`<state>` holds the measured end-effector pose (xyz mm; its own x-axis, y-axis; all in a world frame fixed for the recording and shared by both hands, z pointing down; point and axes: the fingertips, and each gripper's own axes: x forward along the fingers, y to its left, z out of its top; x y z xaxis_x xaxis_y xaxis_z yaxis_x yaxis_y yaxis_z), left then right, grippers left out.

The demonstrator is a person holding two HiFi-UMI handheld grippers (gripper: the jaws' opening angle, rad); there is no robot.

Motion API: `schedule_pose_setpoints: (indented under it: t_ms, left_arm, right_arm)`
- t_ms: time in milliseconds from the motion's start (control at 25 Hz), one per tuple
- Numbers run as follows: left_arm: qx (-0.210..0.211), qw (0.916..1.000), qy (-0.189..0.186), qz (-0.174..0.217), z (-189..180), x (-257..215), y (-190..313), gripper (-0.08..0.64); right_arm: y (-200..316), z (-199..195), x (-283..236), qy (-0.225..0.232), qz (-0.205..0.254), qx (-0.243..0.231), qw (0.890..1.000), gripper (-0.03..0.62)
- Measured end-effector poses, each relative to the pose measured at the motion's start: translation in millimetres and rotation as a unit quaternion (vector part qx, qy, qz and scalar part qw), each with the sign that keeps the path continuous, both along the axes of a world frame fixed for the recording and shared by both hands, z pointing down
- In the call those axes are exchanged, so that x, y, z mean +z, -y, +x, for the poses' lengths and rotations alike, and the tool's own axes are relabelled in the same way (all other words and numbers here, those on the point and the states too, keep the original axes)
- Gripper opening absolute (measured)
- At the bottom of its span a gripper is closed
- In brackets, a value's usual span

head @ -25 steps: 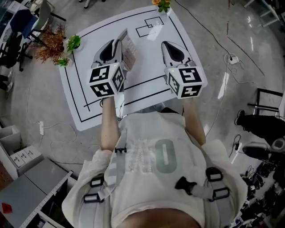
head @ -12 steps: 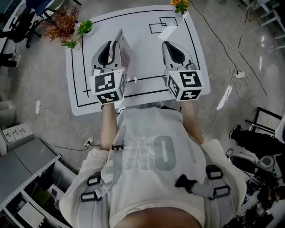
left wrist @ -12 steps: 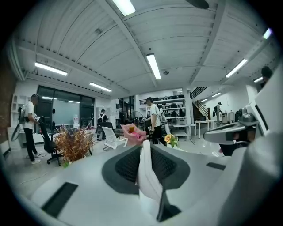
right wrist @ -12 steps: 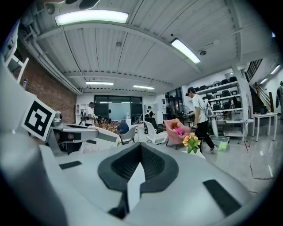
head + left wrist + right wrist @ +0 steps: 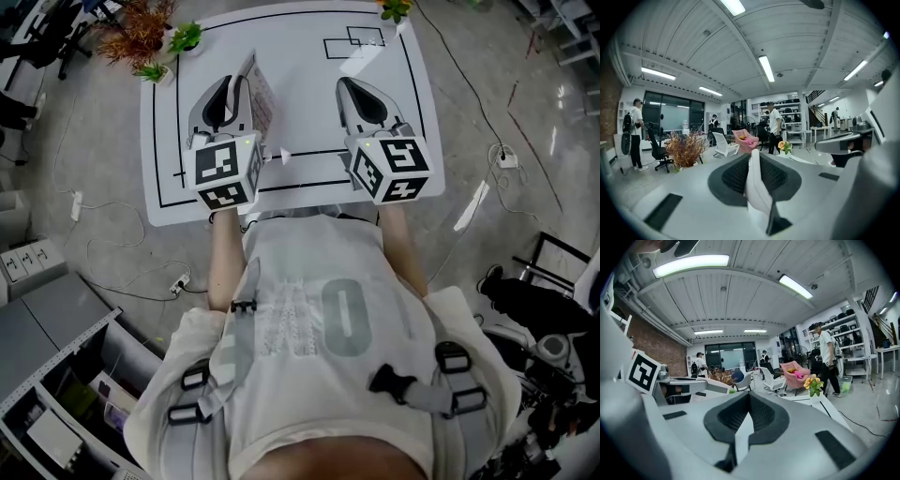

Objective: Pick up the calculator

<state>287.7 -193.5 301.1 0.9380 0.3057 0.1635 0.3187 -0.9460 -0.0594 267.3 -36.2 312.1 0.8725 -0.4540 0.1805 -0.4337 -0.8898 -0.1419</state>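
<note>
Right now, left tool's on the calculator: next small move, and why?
Probably raise the left tool slightly, grip unchanged. Its jaws are clamped on the thin grey keypad calculator, held on edge over the white black-lined table; whether it fully clears the surface isn't clear. The right tool is shut, empty and beside it, so nothing blocks a lift.
</note>
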Motion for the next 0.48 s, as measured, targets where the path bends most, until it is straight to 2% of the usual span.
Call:
schedule_pose_setpoints:
  t_ms: [280,480]
  left_arm:
    - [0.002,1.0000,0.000,0.008,-2.9,-0.6,0.7,0.072]
    - [0.008,0.9999,0.001,-0.007,-0.4,0.9,0.1,0.072]
  right_arm:
    - [8.0,-0.9,7.2,0.007,-0.004,-0.005,1.000,0.006]
    - [10.6,-3.7,10.3,0.007,-0.008,-0.010,1.000,0.005]
